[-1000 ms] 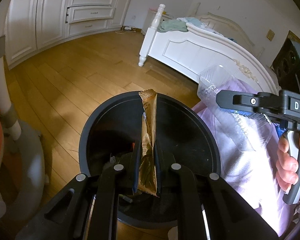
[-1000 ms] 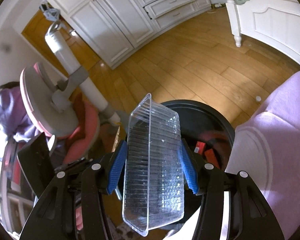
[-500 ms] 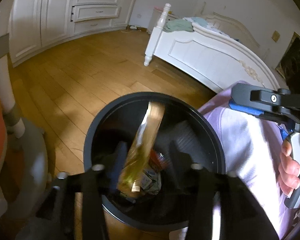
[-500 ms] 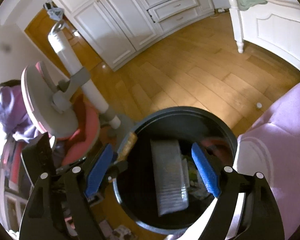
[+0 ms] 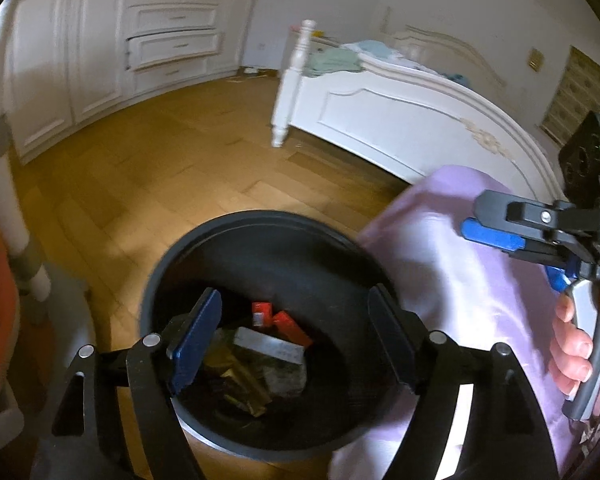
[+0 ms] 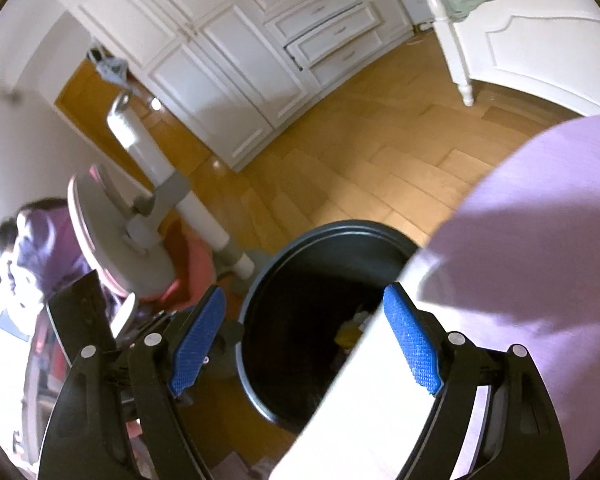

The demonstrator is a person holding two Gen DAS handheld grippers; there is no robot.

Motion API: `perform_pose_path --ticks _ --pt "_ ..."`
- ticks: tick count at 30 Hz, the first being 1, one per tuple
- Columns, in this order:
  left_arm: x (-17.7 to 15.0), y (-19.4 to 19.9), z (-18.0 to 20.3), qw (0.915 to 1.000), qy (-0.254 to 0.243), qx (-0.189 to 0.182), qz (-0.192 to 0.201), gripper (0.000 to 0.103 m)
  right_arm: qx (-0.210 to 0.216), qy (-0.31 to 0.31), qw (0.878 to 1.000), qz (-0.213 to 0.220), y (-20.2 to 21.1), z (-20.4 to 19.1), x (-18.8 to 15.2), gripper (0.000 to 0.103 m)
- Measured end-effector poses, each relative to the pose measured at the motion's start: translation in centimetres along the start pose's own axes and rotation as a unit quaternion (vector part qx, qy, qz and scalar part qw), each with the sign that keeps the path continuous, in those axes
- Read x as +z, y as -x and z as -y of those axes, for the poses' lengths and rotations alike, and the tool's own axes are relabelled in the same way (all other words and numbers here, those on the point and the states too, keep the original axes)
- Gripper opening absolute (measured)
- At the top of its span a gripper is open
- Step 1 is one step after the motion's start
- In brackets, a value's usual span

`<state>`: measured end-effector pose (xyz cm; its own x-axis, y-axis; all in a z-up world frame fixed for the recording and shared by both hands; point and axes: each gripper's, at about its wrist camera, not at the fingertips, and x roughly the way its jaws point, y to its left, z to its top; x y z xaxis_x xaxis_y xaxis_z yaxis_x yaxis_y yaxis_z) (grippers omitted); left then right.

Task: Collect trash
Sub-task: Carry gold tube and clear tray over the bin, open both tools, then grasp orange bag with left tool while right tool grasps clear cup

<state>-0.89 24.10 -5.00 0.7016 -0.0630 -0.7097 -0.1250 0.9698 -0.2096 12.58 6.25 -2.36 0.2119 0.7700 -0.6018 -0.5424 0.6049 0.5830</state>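
A round black trash bin (image 5: 168,272) stands on the wood floor; it also shows in the right wrist view (image 6: 268,268). Inside lie a gold wrapper (image 5: 240,380), a clear plastic tray (image 5: 270,346) and red packets (image 5: 284,320). My left gripper (image 5: 292,344) is open and empty right above the bin's mouth. My right gripper (image 6: 304,344) is open and empty, above the bin's near rim; it also shows in the left wrist view (image 5: 496,236), off to the right over purple cloth.
A purple cloth-covered edge (image 6: 540,240) overlaps the bin's right side. A pink and grey chair (image 6: 152,216) stands left of the bin. A white bed (image 5: 400,120) and white cabinets (image 5: 100,60) stand beyond open wood floor (image 5: 160,168).
Both grippers opened. The gold wrapper dropped from the left gripper and the clear tray from the right, both into the bin. Both grippers then drew back a little.
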Motion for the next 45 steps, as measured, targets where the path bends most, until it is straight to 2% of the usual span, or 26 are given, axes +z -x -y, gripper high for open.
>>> perform_pose_path --ticks 7,16,17,18,19,20,24,29,33,38,39,41,43,45 --pt "1.1 -0.7 8.4 0.9956 -0.082 -0.045 -0.007 0.079 -0.013 -0.033 0.998 0.054 7.1 4.7 -0.6 0.081" --pt "3.6 -3.3 17.6 0.9836 -0.144 -0.105 -0.027 0.079 -0.091 -0.046 0.987 0.122 18.6 12.6 -2.8 0.081" --pt "4.1 -3.7 18.9 0.9814 -0.148 -0.118 -0.031 0.079 -0.101 -0.047 0.986 0.126 19.5 13.3 -3.1 0.08" --pt "4.5 -4.1 19.8 0.9799 -0.152 -0.125 -0.033 0.08 -0.112 -0.051 0.984 0.132 20.9 14.5 -3.6 0.075" --pt "4.9 -4.6 20.9 0.9781 -0.159 -0.13 -0.034 0.087 -0.119 -0.054 0.982 0.134 22.0 15.6 -3.9 0.073" --pt "5.3 -5.1 22.2 0.9758 -0.169 -0.135 -0.033 0.089 -0.125 -0.058 0.981 0.136 22.8 16.5 -4.1 0.07" --pt "6.5 -7.6 26.5 0.9673 -0.194 -0.157 -0.047 0.089 -0.156 -0.079 0.974 0.146 26.0 20.7 -4.9 0.068" --pt "7.6 -12.0 30.9 0.9615 -0.2 -0.171 -0.079 0.089 -0.204 -0.073 0.969 0.122 26.0 23.5 -4.3 0.066" --pt "8.0 -15.3 33.2 0.9602 -0.206 -0.162 -0.097 0.089 -0.229 -0.043 0.969 0.083 23.4 23.9 -3.2 0.063" --pt "8.3 -17.4 34.7 0.9593 -0.212 -0.155 -0.104 0.088 -0.254 0.001 0.966 0.043 20.6 24.0 -2.3 0.06" --pt "8.4 -17.7 34.8 0.959 -0.214 -0.153 -0.104 0.088 -0.258 0.009 0.965 0.037 20.0 24.0 -2.2 0.055" --pt "8.1 -18.2 35.2 0.9573 -0.22 -0.152 -0.109 0.073 -0.265 0.016 0.964 0.024 19.1 24.2 -2.1 0.052" --pt "7.9 -18.9 35.2 0.9569 -0.223 -0.146 -0.117 0.066 -0.269 0.021 0.963 0.02 18.5 24.4 -2.0 0.047" --pt "7.6 -18.8 35.3 0.9575 -0.232 -0.137 -0.102 0.059 -0.288 0.036 0.957 0.018 18.1 24.2 -2.1 0.041"
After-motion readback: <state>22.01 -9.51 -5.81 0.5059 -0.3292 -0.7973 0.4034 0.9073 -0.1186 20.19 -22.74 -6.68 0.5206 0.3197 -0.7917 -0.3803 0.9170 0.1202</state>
